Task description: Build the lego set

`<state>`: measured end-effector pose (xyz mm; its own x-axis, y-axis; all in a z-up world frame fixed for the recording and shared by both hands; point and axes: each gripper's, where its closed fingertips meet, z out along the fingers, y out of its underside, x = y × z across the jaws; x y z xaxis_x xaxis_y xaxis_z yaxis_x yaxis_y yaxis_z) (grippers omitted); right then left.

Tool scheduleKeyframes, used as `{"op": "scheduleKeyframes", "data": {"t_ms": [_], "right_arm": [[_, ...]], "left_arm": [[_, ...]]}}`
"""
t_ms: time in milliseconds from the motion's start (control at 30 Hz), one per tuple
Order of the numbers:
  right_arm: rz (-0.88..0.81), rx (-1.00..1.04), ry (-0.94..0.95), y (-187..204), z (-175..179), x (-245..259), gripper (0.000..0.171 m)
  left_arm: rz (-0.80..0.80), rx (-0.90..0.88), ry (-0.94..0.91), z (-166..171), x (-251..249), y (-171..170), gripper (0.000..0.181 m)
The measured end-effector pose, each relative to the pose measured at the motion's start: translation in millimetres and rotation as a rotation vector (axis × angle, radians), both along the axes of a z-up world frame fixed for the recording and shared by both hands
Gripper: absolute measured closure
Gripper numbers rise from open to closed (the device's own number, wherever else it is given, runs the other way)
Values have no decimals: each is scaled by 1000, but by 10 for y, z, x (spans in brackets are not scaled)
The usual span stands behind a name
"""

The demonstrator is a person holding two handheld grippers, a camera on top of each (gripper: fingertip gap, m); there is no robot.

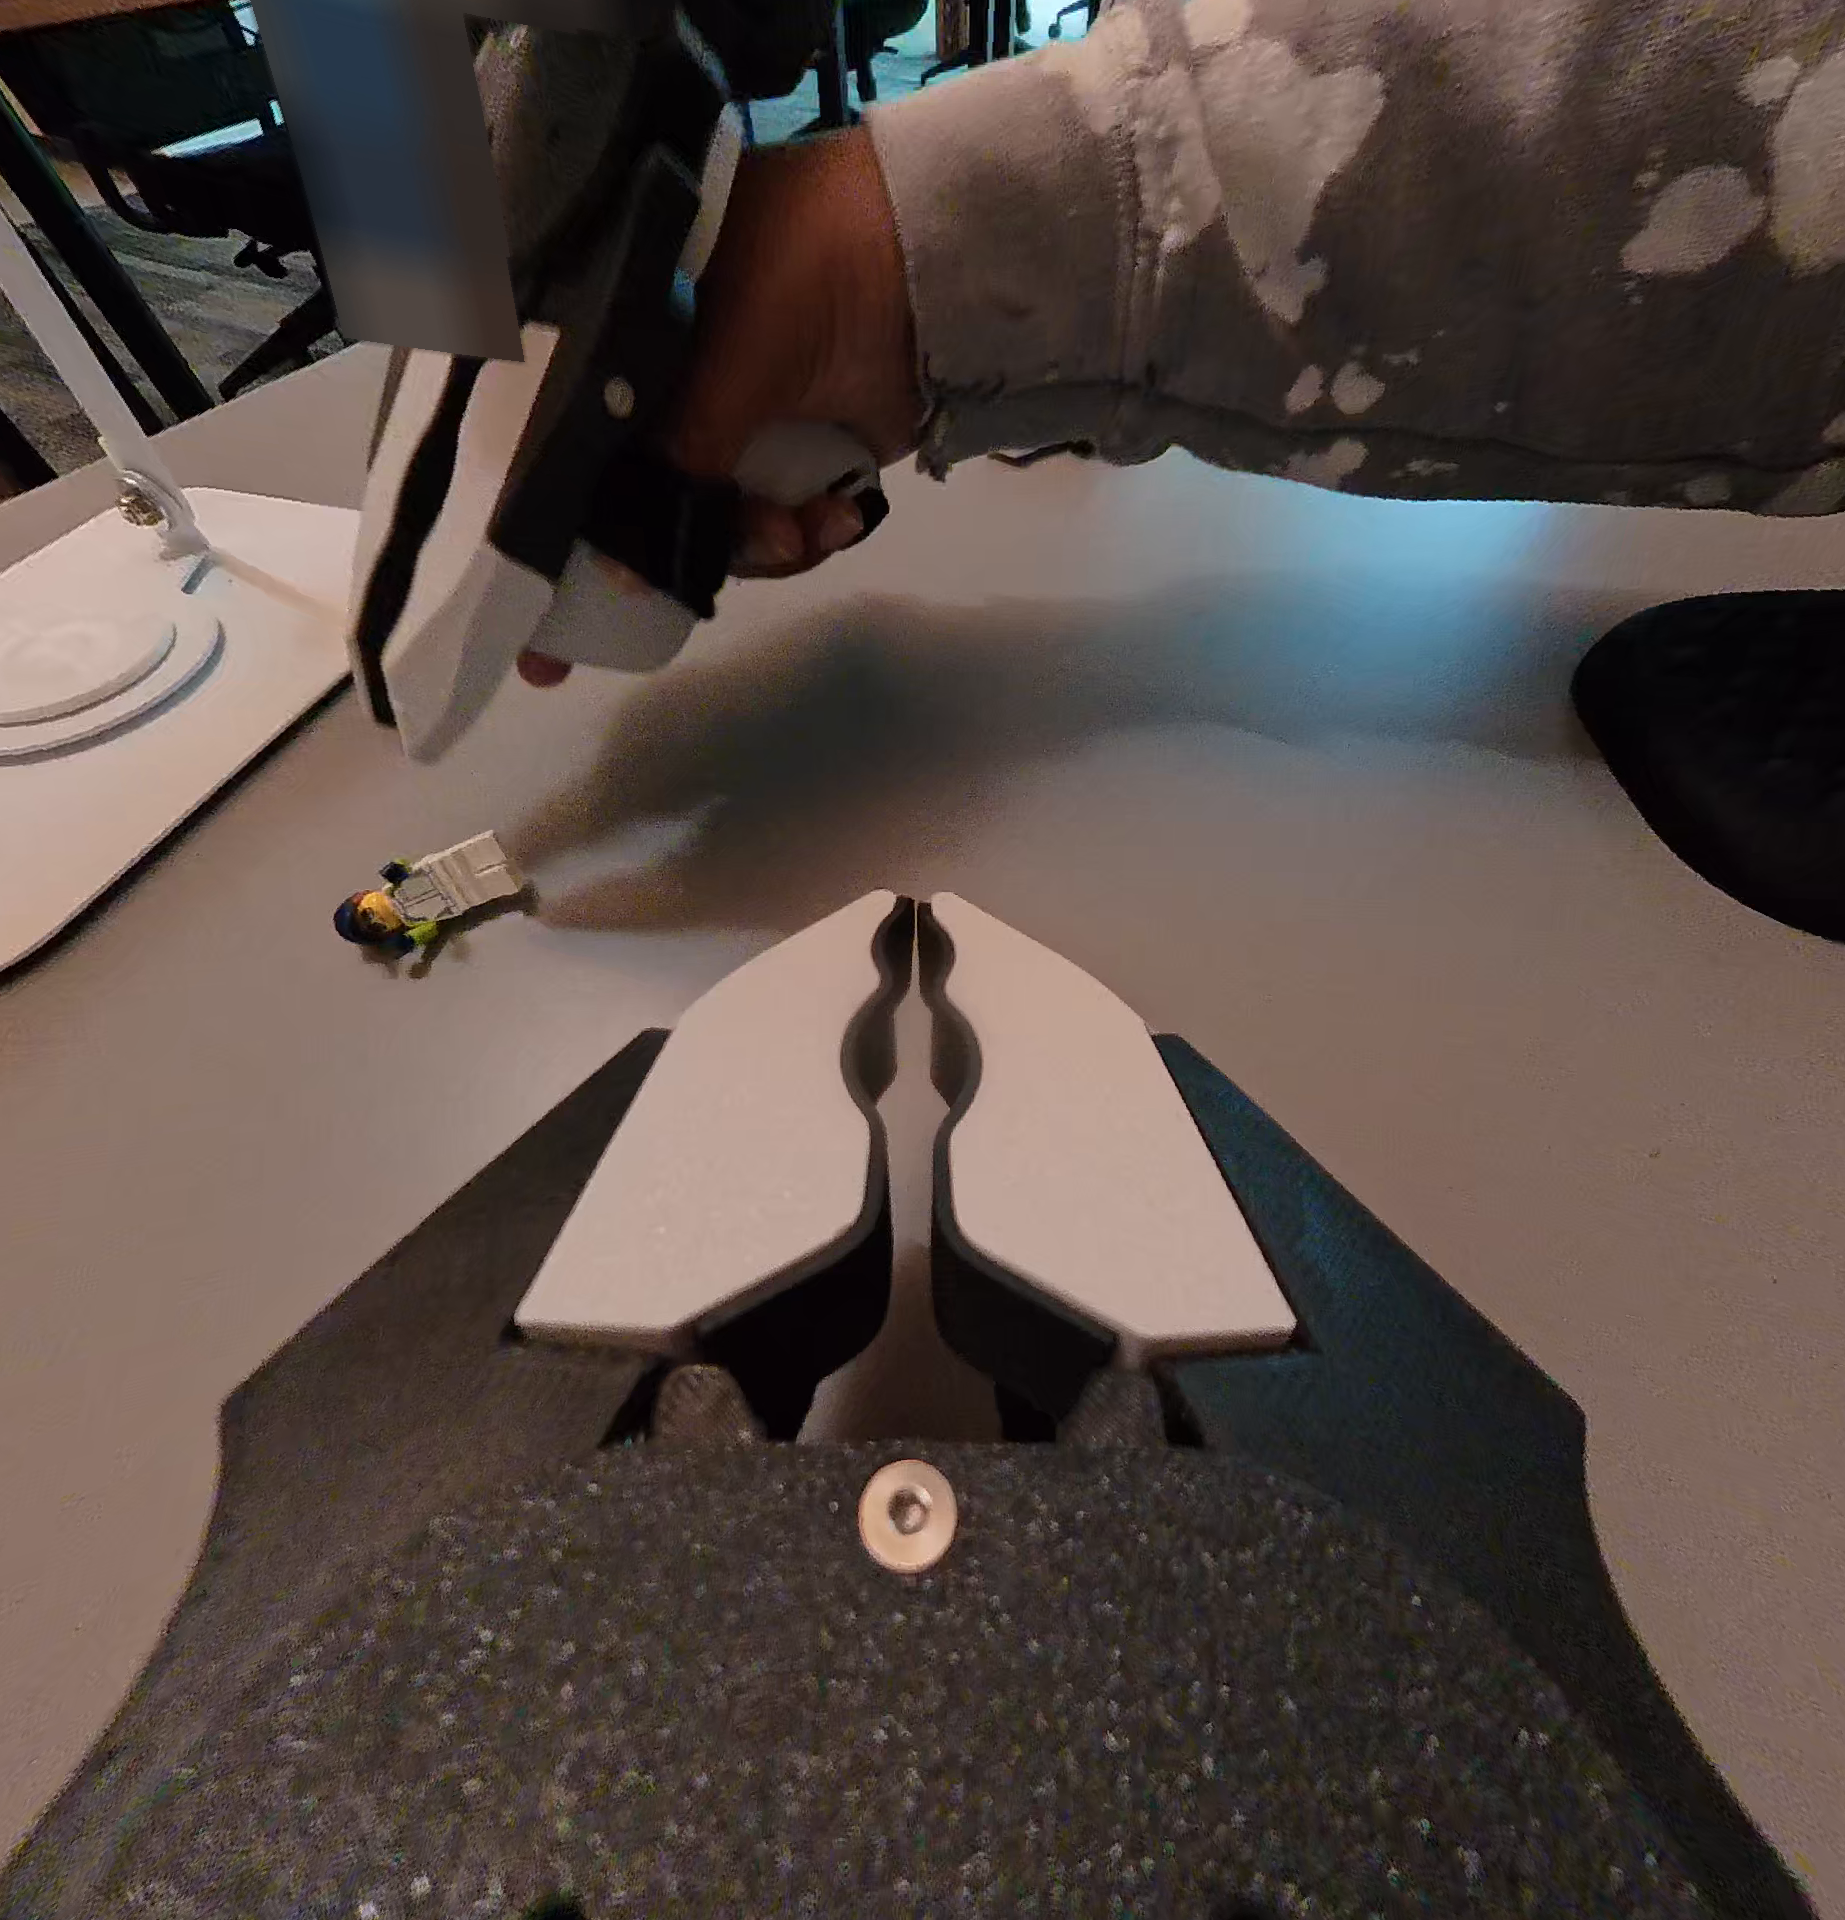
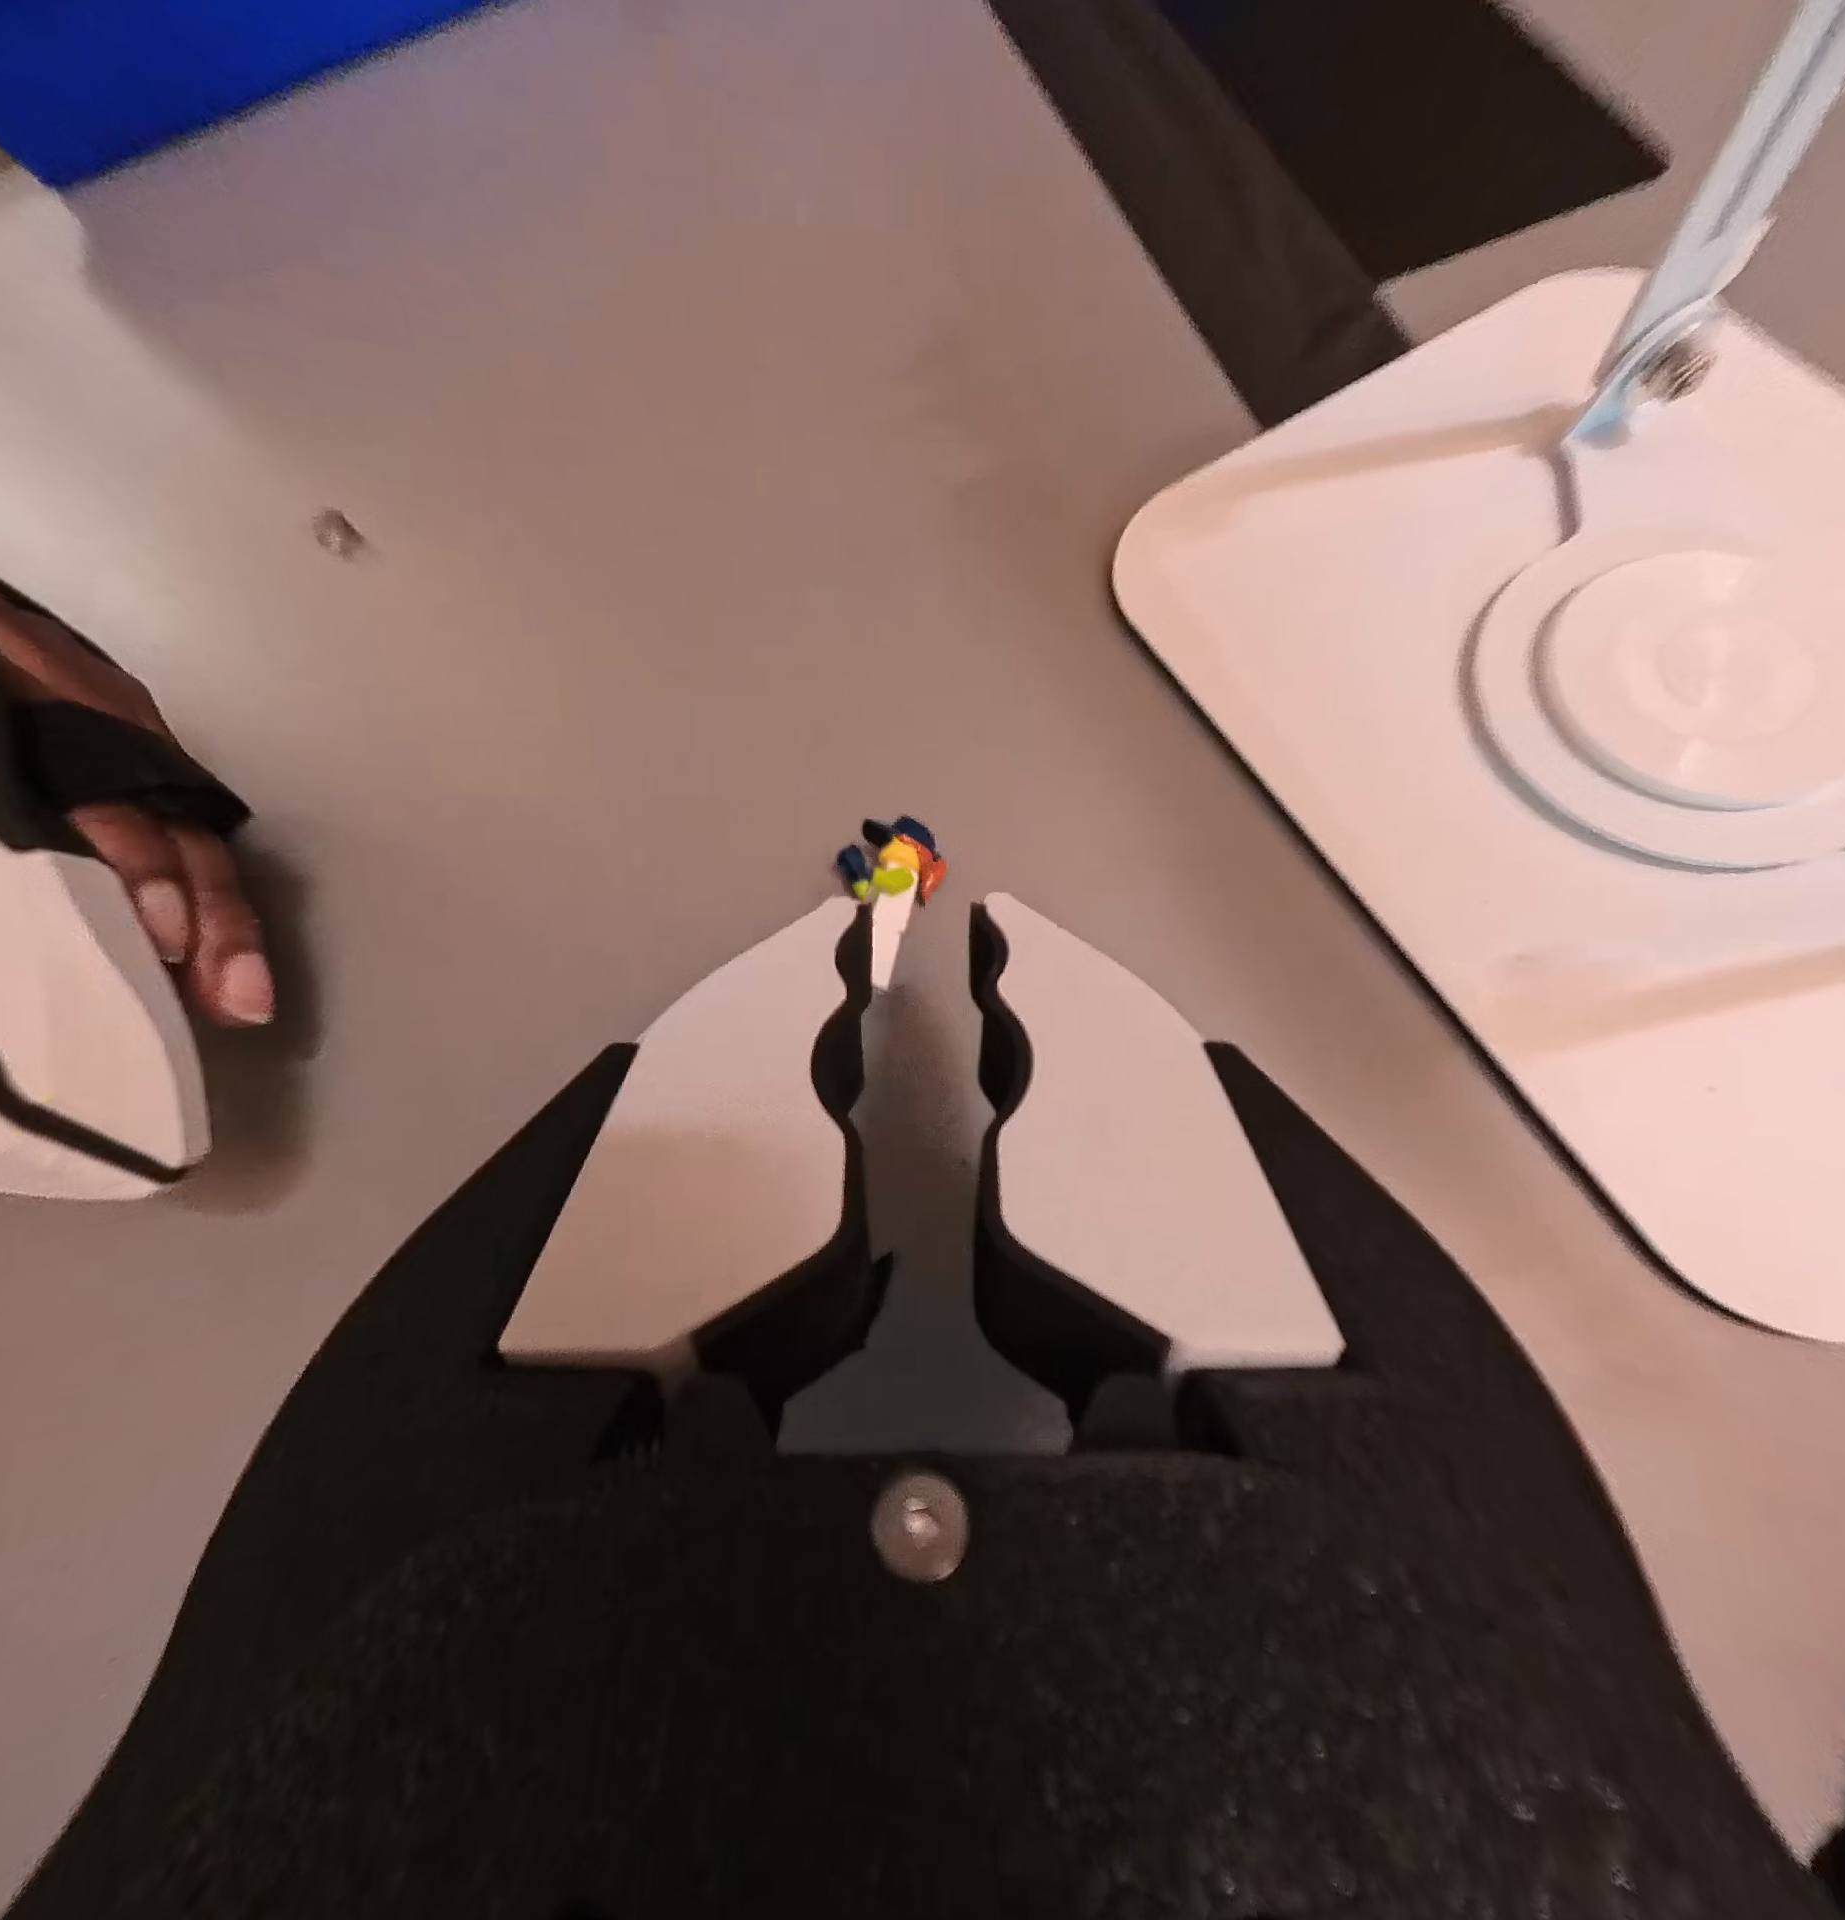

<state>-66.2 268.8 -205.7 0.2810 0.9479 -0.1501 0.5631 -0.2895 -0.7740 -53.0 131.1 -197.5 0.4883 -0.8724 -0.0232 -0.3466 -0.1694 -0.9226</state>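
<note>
Left gripper (image 1: 915, 914) closed, empty | right gripper (image 2: 916, 914) parted above minifigure (image 2: 890, 868) (lying flat) | lamp base (image 2: 1417, 935) beside.

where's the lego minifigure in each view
Left wrist view: minifigure lies on the table at left of centre, below the right gripper.
Right wrist view: minifigure sits at centre, just beyond the fingers.
Shared landmark: the white lamp base.
</note>
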Motion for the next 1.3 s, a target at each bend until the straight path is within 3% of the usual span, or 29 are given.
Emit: {"op": "scheduleKeyframes", "data": {"t_ms": [133, 333, 467, 633, 767, 933, 1067, 1300], "right_arm": [[-118, 136, 129, 164, 422, 151, 152], [-467, 443, 297, 800, 1257, 779, 147], [-608, 488, 350, 1143, 1548, 1092, 145], [-688, 527, 330, 1500, 1621, 1203, 141], [-705, 518, 389, 1716, 1766, 1230, 142], [-703, 443, 402, 1854, 1767, 1210, 158], [-713, 415, 413, 1848, 1746, 1225, 162], [-886, 260, 501, 1757, 1529, 1560, 152]], "left_arm": [[14, 2, -14, 26, -19, 10, 181], [63, 24, -65, 144, -21, 33, 179], [150, 76, -36, 332, -42, 325, 169], [236, 171, 21, 1003, -23, 1180, 155], [339, 210, 91, 1467, 34, 2082, 142], [458, 199, 149, 1616, 92, 2891, 144], [511, 237, 184, 1579, 63, 3090, 163], [522, 279, 226, 1573, 60, 3099, 165]]}}
